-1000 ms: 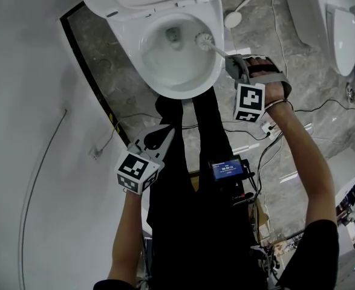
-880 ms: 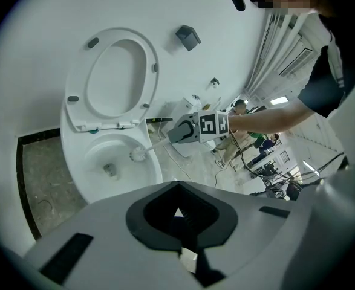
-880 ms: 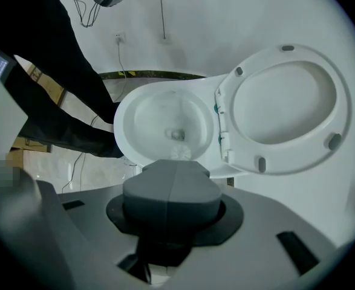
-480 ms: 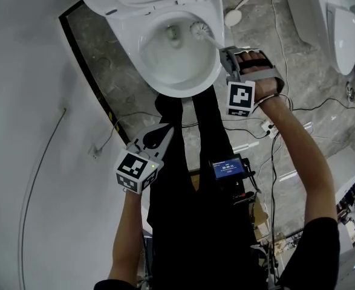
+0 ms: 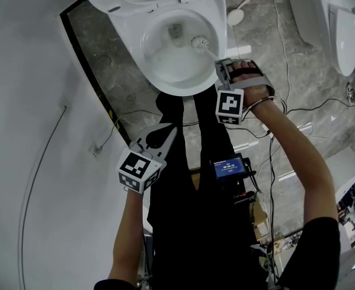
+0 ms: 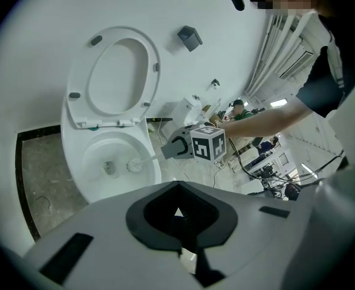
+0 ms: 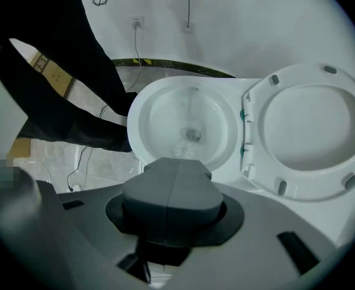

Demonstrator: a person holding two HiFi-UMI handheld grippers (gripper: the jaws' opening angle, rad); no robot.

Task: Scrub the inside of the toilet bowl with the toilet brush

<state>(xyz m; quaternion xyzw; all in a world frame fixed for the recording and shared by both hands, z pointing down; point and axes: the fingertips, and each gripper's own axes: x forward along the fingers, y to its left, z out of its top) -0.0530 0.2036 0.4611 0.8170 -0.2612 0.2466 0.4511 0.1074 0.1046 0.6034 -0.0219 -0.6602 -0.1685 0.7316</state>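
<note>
A plain white wall (image 5: 26, 101) fills the left and meets the grey marble floor (image 5: 304, 71) along a black skirting strip (image 5: 87, 71). A thin cable (image 5: 36, 174) runs down the wall near a socket (image 5: 95, 154). Loose cables (image 5: 322, 103) trail across the floor. Another white sanitary fixture (image 5: 345, 32) stands at the right edge. A small dark box (image 6: 190, 37) is mounted on the wall.

The right gripper (image 5: 221, 66) drew the toilet brush (image 5: 199, 41) leftward.

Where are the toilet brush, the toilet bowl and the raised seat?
toilet brush (image 5: 199, 41): head view, on the bristle head.
toilet bowl (image 5: 178, 92): head view, on the front rim.
raised seat (image 6: 79, 71): left gripper view, on the ring's left side.
</note>
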